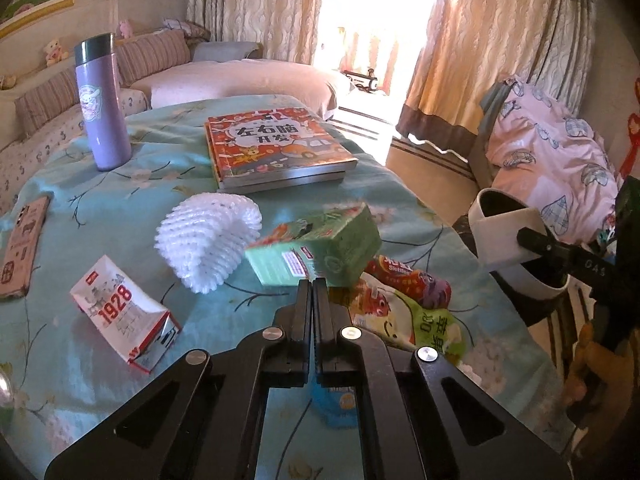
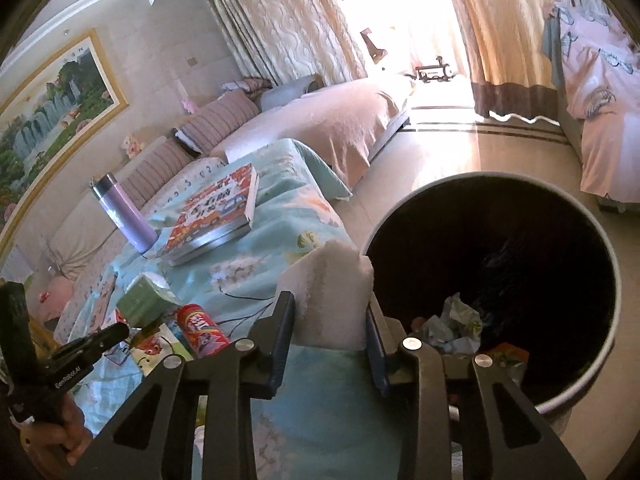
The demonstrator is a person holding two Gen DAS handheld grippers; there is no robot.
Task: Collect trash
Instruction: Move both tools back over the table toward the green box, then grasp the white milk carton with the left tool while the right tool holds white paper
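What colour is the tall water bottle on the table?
The bottle is light purple with a dark grey cap, clearest in the left wrist view.

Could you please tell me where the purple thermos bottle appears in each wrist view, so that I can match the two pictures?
Left wrist view: the purple thermos bottle stands upright at upper left, left of the orange book.
Right wrist view: the bottle leans at middle left, again just left of the book.
Shared landmark: the orange book.

Glossy foil wrappers [image 1: 412, 284], matt cloth table cover [image 1: 120, 184], foam netting [image 1: 208, 236]
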